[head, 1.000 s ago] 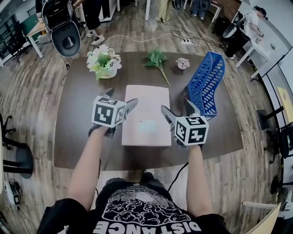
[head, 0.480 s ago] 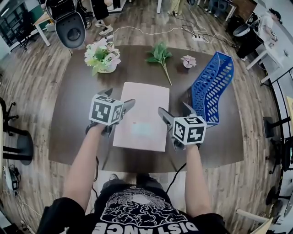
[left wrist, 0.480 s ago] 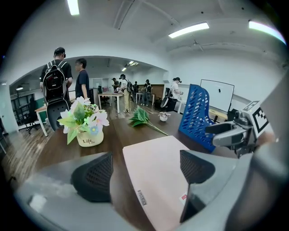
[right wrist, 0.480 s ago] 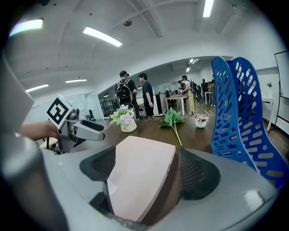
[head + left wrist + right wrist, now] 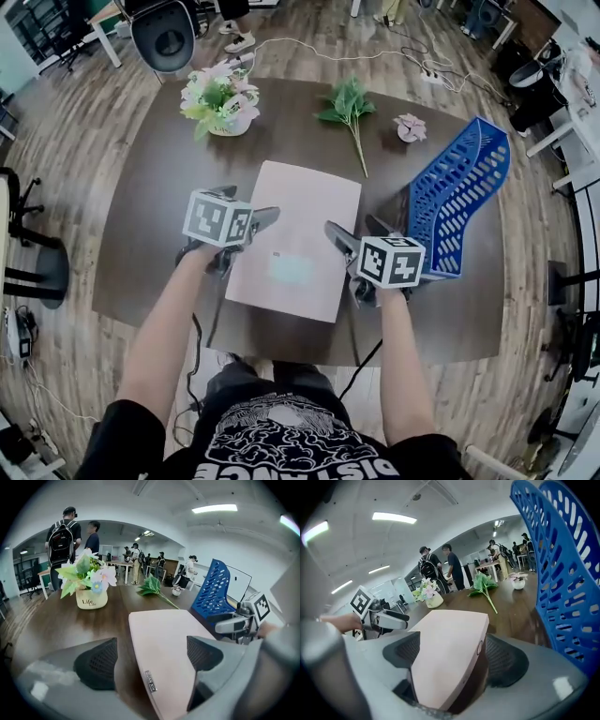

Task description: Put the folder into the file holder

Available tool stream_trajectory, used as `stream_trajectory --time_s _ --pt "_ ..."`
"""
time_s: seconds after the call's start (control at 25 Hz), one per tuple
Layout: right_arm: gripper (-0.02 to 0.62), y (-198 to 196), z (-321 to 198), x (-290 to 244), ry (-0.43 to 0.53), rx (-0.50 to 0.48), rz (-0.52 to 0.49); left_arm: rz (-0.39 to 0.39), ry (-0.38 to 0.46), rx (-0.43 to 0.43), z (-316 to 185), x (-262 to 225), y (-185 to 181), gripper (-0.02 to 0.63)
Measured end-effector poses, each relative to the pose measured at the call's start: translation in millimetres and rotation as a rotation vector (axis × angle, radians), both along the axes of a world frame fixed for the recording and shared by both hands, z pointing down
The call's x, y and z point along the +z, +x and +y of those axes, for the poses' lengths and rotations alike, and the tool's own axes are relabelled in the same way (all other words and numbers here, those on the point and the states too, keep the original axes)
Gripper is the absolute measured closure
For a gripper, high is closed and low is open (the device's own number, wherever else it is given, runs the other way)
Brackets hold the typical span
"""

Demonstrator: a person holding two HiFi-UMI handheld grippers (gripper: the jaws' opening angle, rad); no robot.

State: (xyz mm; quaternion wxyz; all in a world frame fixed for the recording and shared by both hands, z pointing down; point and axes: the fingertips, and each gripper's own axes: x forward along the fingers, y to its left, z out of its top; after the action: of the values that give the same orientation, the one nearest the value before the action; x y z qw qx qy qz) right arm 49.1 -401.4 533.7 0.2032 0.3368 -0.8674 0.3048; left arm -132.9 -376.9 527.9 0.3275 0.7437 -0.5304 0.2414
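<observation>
folder point(image 5: 295, 239) flat on surface point(image 5: 150, 225), file holder point(image 5: 459, 202) at its right | left gripper point(image 5: 247, 208) fingers apart at left edge; right gripper point(image 5: 354, 228) fingers apart, straddling right edge | we close square, then lift

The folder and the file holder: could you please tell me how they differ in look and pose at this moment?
The folder is pale pink with a plain closed face; the file holder is blue and pierced with slots. The folder lies flat mid-table, between the left tool and the right tool; the file holder rises well above the table at its right side. Both rest on the same dark table.
</observation>
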Motion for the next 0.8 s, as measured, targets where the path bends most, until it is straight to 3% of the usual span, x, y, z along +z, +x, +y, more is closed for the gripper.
stream_trajectory --time_s 0.12,0.48,0.8 --pt "0.173 -3.7 -4.0 15.8 -0.046 -0.019 -0.004 0.048 -0.034 -0.026 -1.9 14.6 0.9 0.138" --pt "0.175 -15.9 -7.0 46.7 -0.165 -0.065 0.006 0.093 -0.115 -0.013 -4.2 45.4 8.5 0.138" --pt "0.184 -17.7 -9.7 52.4 -0.18 -0.07 0.058 0.175 -0.162 0.004 -6.7 55.6 16.4 0.189"
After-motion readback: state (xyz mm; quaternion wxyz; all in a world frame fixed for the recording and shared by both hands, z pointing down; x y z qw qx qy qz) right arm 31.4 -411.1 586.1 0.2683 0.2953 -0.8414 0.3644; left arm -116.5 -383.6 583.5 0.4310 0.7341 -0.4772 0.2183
